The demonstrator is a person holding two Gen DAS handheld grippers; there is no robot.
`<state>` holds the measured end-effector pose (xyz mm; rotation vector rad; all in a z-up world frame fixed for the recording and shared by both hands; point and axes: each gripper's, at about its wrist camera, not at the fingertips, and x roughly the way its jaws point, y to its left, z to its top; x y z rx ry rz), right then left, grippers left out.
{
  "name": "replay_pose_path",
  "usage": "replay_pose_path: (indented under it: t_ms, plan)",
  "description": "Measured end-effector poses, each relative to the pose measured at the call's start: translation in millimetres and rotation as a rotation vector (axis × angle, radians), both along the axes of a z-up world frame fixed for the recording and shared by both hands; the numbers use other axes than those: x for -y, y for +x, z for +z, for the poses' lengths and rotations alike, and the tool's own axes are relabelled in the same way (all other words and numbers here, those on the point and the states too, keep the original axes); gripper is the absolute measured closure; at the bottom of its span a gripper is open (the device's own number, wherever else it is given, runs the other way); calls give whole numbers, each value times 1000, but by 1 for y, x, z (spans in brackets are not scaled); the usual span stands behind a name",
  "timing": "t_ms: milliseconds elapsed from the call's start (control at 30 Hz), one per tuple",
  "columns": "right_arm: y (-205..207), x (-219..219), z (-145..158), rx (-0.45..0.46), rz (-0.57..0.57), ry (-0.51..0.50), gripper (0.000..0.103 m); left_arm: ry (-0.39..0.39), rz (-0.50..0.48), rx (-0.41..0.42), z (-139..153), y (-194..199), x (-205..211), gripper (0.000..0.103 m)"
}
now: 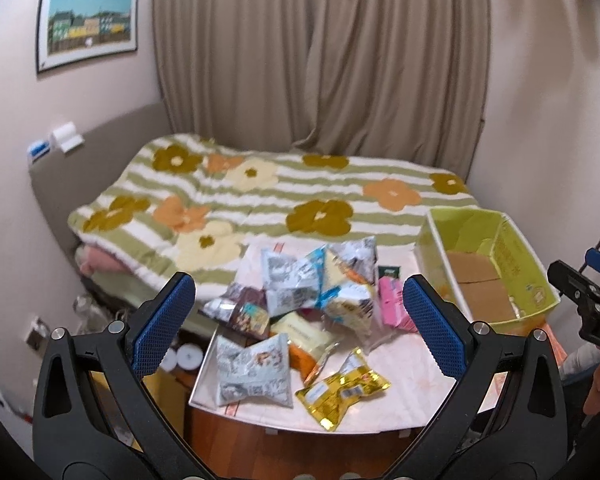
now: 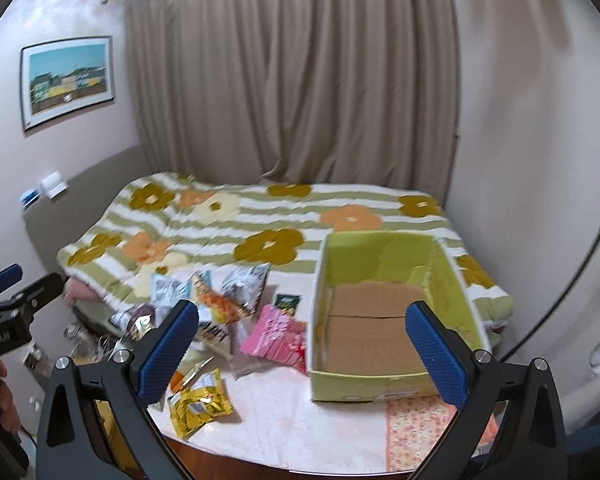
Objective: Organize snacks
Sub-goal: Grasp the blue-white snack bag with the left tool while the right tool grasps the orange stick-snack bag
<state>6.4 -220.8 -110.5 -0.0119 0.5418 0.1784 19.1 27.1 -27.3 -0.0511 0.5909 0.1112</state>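
A heap of snack packets (image 1: pixel 300 304) lies on the left part of a small table (image 2: pixel 300 428), and an open cardboard box (image 2: pixel 384 384) stands on the table's right part, just beside the heap. One packet (image 1: pixel 340 394) lies apart at the table's near edge, in front of the heap. A bed (image 1: pixel 268 196) runs behind the table, with a curtain (image 1: pixel 324 56) behind the bed and a framed picture (image 1: pixel 86 24) on the wall to the left.

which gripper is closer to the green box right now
Right. The right gripper is open, facing the green box head-on. The left gripper is open over the snack pile, with the box off to its right.
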Motion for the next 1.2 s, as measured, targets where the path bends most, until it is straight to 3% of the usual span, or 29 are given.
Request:
replay_pose_path:
  t_ms: [200, 433, 600, 767, 967, 1200]
  plan:
    - [33, -17, -31, -106, 113, 47, 0, -8, 2, -64, -20, 23, -26, 0]
    - [90, -48, -69, -266, 168, 105, 0, -9, -119, -185, -54, 91, -57, 0]
    - [131, -74, -91, -376, 170, 116, 0, 73, -299, -280, -80, 151, -63, 0]
    - [170, -98, -114, -461, 162, 98, 0, 246, -533, -375, -107, 207, -48, 0]
    - [203, -111, -146, -589, 204, 104, 0, 364, -806, -489, -148, 252, -28, 0]
    - [220, -124, -173, -653, 244, 117, 0, 448, -957, -557, -194, 273, -11, 0]
